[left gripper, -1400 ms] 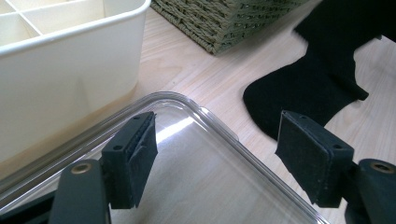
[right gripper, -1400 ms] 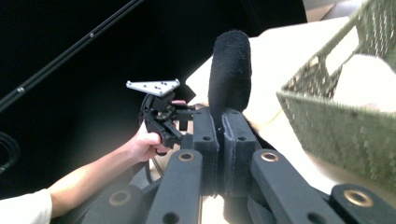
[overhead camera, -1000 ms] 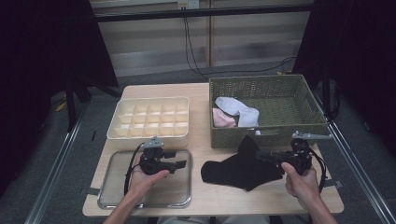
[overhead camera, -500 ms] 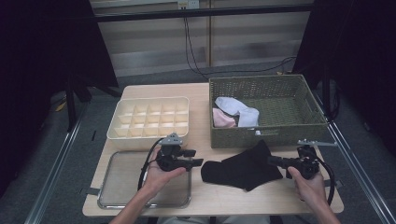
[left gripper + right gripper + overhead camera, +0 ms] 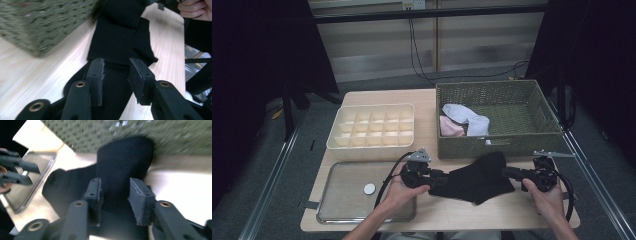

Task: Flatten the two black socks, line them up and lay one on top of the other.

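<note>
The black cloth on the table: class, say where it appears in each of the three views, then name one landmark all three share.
High view: the black cloth lies low and centre-right, in front of the green basket.
Left gripper view: it runs from the top centre down between the jaws.
Right gripper view: it sits in the centre, reaching between the jaws.
Shared landmark: the green basket, upper left or along the top.

A black sock (image 5: 477, 177) lies crumpled flat on the table, just before the green basket (image 5: 492, 145)
</note>
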Demonstrator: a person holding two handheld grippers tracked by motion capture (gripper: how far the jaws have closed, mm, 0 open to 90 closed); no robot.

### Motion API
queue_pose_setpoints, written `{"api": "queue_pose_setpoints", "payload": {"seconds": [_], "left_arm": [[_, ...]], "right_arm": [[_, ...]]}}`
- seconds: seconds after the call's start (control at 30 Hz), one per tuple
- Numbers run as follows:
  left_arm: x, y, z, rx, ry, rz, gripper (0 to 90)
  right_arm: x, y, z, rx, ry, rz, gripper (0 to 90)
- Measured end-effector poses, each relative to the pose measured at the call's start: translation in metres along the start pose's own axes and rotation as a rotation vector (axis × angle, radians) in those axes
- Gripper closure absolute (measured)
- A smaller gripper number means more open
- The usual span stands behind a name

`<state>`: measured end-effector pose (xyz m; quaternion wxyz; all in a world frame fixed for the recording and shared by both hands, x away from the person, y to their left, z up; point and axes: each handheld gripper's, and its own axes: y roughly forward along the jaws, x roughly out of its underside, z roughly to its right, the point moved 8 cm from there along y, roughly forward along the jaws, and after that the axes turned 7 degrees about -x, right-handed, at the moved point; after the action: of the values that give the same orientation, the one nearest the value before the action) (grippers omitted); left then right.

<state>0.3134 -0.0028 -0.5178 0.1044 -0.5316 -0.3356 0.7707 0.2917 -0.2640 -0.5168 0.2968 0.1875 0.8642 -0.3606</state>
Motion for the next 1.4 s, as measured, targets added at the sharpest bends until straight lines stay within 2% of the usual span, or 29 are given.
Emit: {"api": "queue_pose_setpoints", "payload": {"seconds": [0.03,0.1,0.2,0.33,0.37,0.4,0.43,0.5,0.53,0.63,0.73,0.77,0.87,0.93,1.0,1.03,1.1,1.17,1.23,1.27,1.33,1.4], "left_arm": [[0.0,0.004,0.002,-0.001,0.011,-0.001,65.5],[0.001,0.012,0.006,0.022,0.005,-0.007,67.6],[0.002,0.02,0.007,0.027,-0.01,-0.026,66.3],[0.002,0.03,0.008,0.024,-0.03,-0.025,57.6],[0.002,0.033,0.007,0.006,-0.013,-0.03,53.2],[0.002,0.036,0.007,0.005,0.002,-0.032,48.1],[0.0,0.038,0.008,0.012,-0.007,-0.016,47.5],[0.0,0.041,0.01,0.025,-0.008,-0.01,47.1],[0.001,0.043,0.011,0.016,0.01,-0.015,46.9],[0.001,0.043,0.011,0.022,0.009,-0.008,47.0],[-0.001,0.04,0.012,0.027,0.022,0.011,53.5],[-0.002,0.039,0.012,0.018,0.037,0.025,58.7],[-0.003,0.039,0.012,0.034,0.037,0.026,60.9],[-0.001,0.041,0.015,0.061,0.039,0.016,60.8],[0.003,0.046,0.014,0.05,0.045,-0.009,59.5],[0.005,0.048,0.015,0.062,0.043,-0.016,58.9],[0.006,0.049,0.016,0.051,0.044,-0.02,59.1],[0.006,0.049,0.018,0.061,0.055,-0.049,55.9],[0.007,0.05,0.019,0.06,0.078,-0.052,55.2],[0.006,0.051,0.018,0.064,0.067,-0.037,55.1],[0.007,0.051,0.018,0.054,0.075,-0.043,55.9],[0.008,0.051,0.019,0.034,0.108,-0.046,56.1]], "right_arm": [[-0.002,-0.003,0.0,-0.014,0.01,0.01,61.2],[-0.001,-0.003,0.003,0.002,0.003,0.007,61.2],[0.003,0.001,0.003,-0.002,0.004,-0.014,62.4],[0.004,0.004,0.003,0.0,0.004,-0.02,62.6],[0.004,0.005,0.004,0.001,0.006,-0.025,62.6],[0.005,0.006,0.004,0.002,0.007,-0.029,62.7],[0.004,0.006,0.005,0.004,0.008,-0.03,62.8],[0.004,0.007,0.005,-0.002,0.008,-0.024,62.7],[0.004,0.007,0.005,-0.001,0.008,-0.025,62.6],[0.005,0.007,0.005,-0.003,0.01,-0.033,61.9],[0.005,0.008,0.005,-0.004,0.01,-0.033,61.7],[0.005,0.008,0.005,-0.004,0.008,-0.031,61.7],[0.004,0.007,0.006,-0.005,0.011,-0.03,61.6],[0.005,0.008,0.006,-0.004,0.016,-0.033,61.4],[0.005,0.009,0.006,-0.004,0.014,-0.035,61.4],[0.005,0.009,0.006,-0.006,0.014,-0.034,61.4],[0.005,0.008,0.006,-0.007,0.017,-0.031,61.1],[0.005,0.007,0.007,-0.009,0.019,-0.029,61.0],[0.005,0.007,0.008,-0.007,0.023,-0.029,61.0],[0.005,0.007,0.008,-0.008,0.023,-0.029,61.0],[0.005,0.007,0.008,-0.008,0.024,-0.027,61.0],[0.005,0.007,0.008,-0.008,0.025,-0.029,61.0]]}}
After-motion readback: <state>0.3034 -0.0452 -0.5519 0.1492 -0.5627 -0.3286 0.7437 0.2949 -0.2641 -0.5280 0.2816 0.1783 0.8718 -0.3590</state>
